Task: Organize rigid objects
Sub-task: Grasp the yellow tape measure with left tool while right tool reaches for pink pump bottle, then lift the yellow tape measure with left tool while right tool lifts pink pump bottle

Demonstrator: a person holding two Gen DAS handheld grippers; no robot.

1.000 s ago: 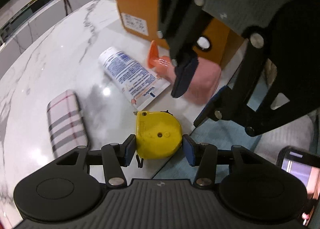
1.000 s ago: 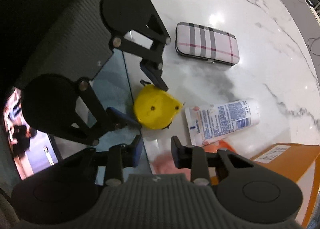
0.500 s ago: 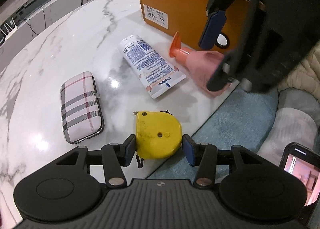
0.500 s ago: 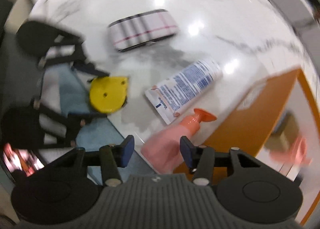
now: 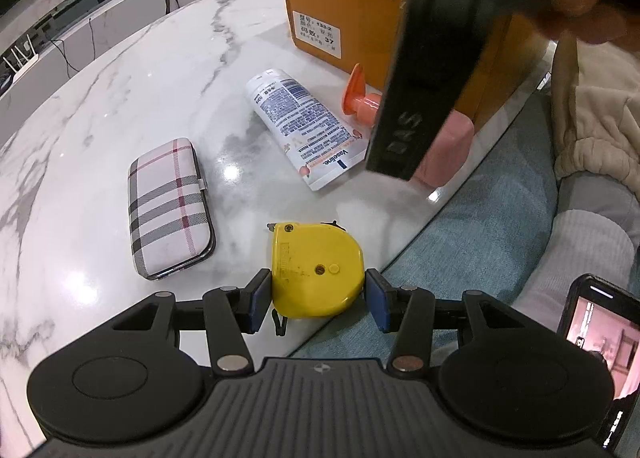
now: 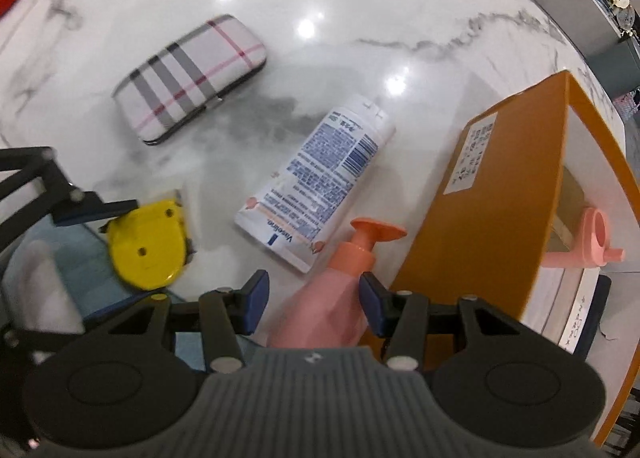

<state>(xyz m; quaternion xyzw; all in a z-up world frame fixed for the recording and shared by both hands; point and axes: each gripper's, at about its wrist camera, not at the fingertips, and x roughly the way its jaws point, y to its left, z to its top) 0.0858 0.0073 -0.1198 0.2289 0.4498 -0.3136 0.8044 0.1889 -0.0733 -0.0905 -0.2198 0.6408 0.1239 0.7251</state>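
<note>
A yellow tape measure [image 5: 316, 278] sits at the marble table's near edge with my left gripper [image 5: 318, 302] shut on it, blue pads against both sides. The right wrist view also shows the tape measure [image 6: 146, 246] and one left finger [image 6: 96, 210]. My right gripper [image 6: 314, 302] points straight down, open, over a lying pink pump bottle [image 6: 332, 298] whose body sits between the pads without being pressed. Its orange pump head [image 5: 358, 98] faces a white Vaseline tube [image 5: 304, 126]. A plaid case [image 5: 168, 206] lies further left. The right tool's black housing [image 5: 432, 78] hides most of the bottle.
An open orange box [image 6: 492, 198] stands just right of the bottle, with a pink item [image 6: 592, 242] inside. The table edge [image 5: 420, 226] runs close by the tape measure. Off the table are a beige sleeve [image 5: 592, 118] and a phone [image 5: 592, 322].
The right gripper's jaws widened, and it rolled and shifted until the pink bottle came between them. The left gripper kept its hold on the tape measure and barely moved.
</note>
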